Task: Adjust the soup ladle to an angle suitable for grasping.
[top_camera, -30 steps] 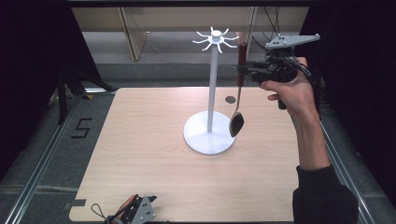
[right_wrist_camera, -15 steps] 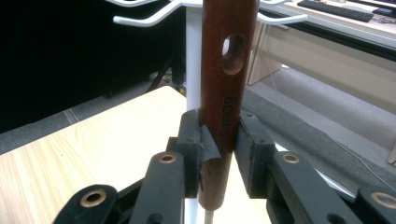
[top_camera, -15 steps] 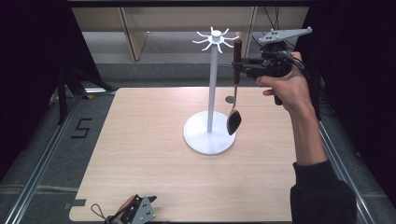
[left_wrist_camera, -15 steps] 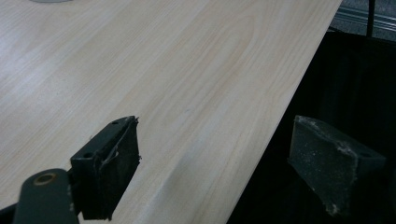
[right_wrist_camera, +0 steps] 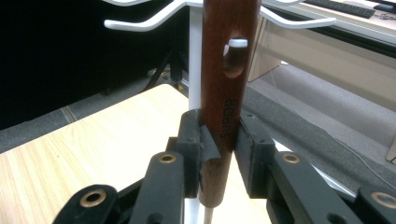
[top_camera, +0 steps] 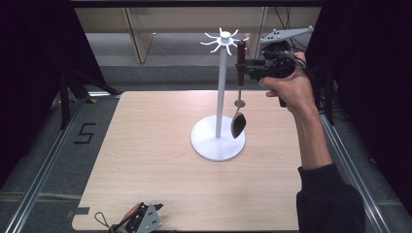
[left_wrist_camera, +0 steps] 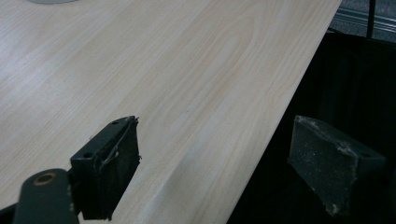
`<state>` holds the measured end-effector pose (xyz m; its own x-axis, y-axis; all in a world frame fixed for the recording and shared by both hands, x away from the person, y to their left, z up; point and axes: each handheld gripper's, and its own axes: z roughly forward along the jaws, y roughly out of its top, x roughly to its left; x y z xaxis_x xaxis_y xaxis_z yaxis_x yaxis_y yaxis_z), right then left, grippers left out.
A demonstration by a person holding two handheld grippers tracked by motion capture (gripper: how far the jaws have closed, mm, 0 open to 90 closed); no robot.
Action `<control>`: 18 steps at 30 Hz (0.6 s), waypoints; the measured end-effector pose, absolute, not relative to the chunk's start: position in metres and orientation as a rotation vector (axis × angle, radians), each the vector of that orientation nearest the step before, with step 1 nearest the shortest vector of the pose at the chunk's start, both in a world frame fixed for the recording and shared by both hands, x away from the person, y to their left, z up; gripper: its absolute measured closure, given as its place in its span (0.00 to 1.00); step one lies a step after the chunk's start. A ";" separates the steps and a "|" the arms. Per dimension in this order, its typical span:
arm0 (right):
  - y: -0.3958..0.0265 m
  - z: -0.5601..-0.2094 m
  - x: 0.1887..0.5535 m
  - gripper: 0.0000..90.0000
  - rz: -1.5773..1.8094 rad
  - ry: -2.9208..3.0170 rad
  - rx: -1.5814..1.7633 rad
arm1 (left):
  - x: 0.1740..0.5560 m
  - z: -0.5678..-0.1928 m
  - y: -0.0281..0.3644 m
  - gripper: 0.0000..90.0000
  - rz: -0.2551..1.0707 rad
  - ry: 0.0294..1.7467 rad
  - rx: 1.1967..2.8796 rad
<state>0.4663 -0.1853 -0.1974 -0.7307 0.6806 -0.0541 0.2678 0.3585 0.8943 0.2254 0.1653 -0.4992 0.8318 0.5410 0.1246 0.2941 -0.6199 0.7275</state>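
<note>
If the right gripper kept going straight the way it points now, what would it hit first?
Probably the white rack's hook: the right gripper, shut on the spoon handle, has the handle's hole lined up with that hook tip. Depth is unclear.

White rack (top_camera: 222, 87), reddish-brown ladle handle (right_wrist_camera: 226, 88), black tongs (right_wrist_camera: 219, 149), pale woodgrain table (top_camera: 145, 155).

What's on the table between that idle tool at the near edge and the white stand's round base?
Nothing: in the high view, only bare wooden table lies between the left tool and the stand's base.
</note>
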 end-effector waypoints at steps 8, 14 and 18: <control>-0.185 -0.200 0.467 0.81 1.344 2.170 0.807 | 0.225 -0.499 0.165 0.17 0.428 0.609 2.270; -0.190 -0.204 0.464 0.71 1.392 2.152 0.836 | 0.225 -0.500 0.165 0.17 0.434 0.600 2.259; -0.193 -0.210 0.455 0.65 1.428 2.145 0.827 | 0.226 -0.501 0.164 0.17 0.432 0.599 2.265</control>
